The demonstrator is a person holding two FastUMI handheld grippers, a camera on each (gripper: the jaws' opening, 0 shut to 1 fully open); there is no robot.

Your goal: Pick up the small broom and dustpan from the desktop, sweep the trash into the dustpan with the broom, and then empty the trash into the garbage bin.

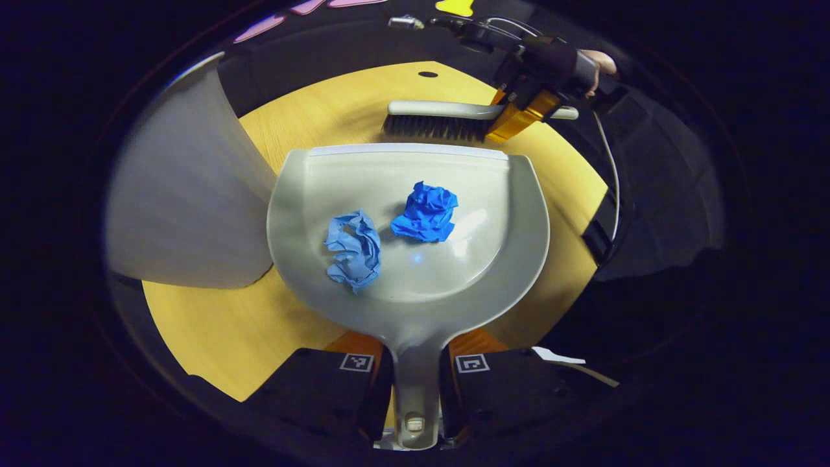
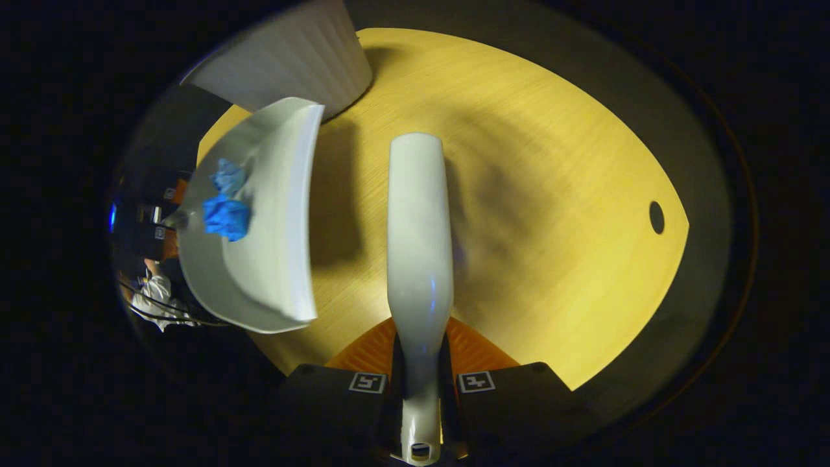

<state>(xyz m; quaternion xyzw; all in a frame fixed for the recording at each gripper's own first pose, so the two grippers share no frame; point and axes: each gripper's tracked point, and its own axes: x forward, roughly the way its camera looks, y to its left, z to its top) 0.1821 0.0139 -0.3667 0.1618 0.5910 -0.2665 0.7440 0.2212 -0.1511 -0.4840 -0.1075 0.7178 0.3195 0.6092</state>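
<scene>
Sweeping looks done: both trash wads, pale blue (image 1: 353, 250) and deep blue (image 1: 426, 212), sit inside the dustpan (image 1: 499, 253). My left gripper (image 1: 415, 373) has its jaws clamped on the dustpan handle, pan extending toward 12 o'clock. Right gripper (image 2: 421, 383) jaws are closed on the broom (image 2: 419, 233) handle, head pointing to 12 over the surface (image 2: 551, 194). Garbage bin (image 1: 188, 194) stands at 9 o'clock, just beside the pan. Next move, I judge: carry the pan level over the bin, then tip it.
</scene>
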